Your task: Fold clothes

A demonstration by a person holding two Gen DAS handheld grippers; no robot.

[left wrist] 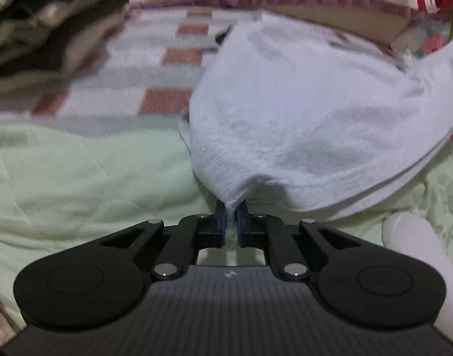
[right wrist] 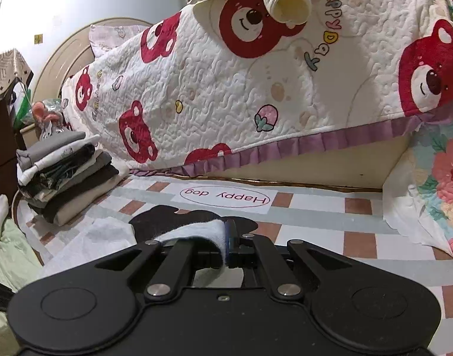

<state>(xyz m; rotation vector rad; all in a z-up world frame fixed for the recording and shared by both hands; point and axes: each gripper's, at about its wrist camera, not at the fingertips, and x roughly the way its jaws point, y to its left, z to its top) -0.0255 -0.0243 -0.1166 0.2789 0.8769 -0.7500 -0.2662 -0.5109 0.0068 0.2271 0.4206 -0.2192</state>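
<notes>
While the white garment (left wrist: 300,124) hangs lifted above the bedding, one pinched corner of it sits between the closed jaws of the left gripper (left wrist: 231,207), and the cloth spreads up and to the right from there, blurred in this view. From the right wrist camera, another edge of the same white garment (right wrist: 197,233) is clamped in the right gripper (right wrist: 228,237), draping over its left finger. Beneath lie a pale green quilt (left wrist: 78,172) and a checked mat (right wrist: 360,237) with brown squares and a "Happy dog" label (right wrist: 225,197). A stack of folded clothes (right wrist: 63,175) stands at the mat's left. A bear-print quilt (right wrist: 256,89) with a purple frill hangs behind. A white sock (left wrist: 419,252) shows at the left camera's lower right.
</notes>
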